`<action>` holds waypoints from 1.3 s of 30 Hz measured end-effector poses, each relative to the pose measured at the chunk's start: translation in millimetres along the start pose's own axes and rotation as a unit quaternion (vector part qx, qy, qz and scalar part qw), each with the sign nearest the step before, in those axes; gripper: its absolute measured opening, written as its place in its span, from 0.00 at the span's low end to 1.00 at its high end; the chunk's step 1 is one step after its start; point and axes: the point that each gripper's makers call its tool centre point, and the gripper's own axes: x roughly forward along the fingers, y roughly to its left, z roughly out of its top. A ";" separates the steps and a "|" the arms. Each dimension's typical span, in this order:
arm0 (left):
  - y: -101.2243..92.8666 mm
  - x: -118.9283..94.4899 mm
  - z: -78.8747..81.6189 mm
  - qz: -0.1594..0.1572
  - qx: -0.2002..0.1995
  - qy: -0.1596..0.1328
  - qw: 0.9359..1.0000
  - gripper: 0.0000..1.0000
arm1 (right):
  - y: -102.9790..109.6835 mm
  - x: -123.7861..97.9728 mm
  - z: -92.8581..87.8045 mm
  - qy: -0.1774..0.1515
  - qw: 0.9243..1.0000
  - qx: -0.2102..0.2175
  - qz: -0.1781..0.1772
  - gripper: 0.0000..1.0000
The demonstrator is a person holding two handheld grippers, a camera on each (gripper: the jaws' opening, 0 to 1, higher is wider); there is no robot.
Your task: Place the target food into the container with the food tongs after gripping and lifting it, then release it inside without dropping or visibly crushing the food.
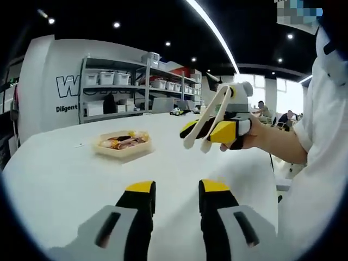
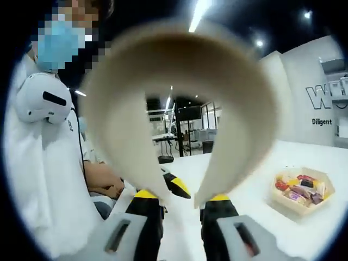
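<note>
The white table (image 1: 81,174) carries the container (image 1: 122,143) of mixed food at its far left, well apart from both grippers. The right gripper (image 1: 212,130), held up above the table in a hand (image 1: 251,136), is clamped on the cream tongs (image 1: 209,117). The left gripper (image 1: 175,191) hovers with jaws apart, holding nothing. Individual food pieces are hard to distinguish.
</note>
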 end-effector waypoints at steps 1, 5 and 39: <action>-0.7 0.8 1.2 -0.003 0.000 -0.002 1.000 0.28 | 0.1 0.0 1.5 -0.006 1.000 -0.001 0.003 0.19; -2.7 3.5 7.7 -0.019 -0.009 -0.014 1.000 0.25 | -1.6 0.1 3.0 -0.016 1.000 0.005 0.009 0.19; -17.1 7.5 54.7 -0.127 -0.130 -0.111 0.977 0.13 | -5.3 0.6 26.6 -0.137 0.981 0.117 0.071 0.20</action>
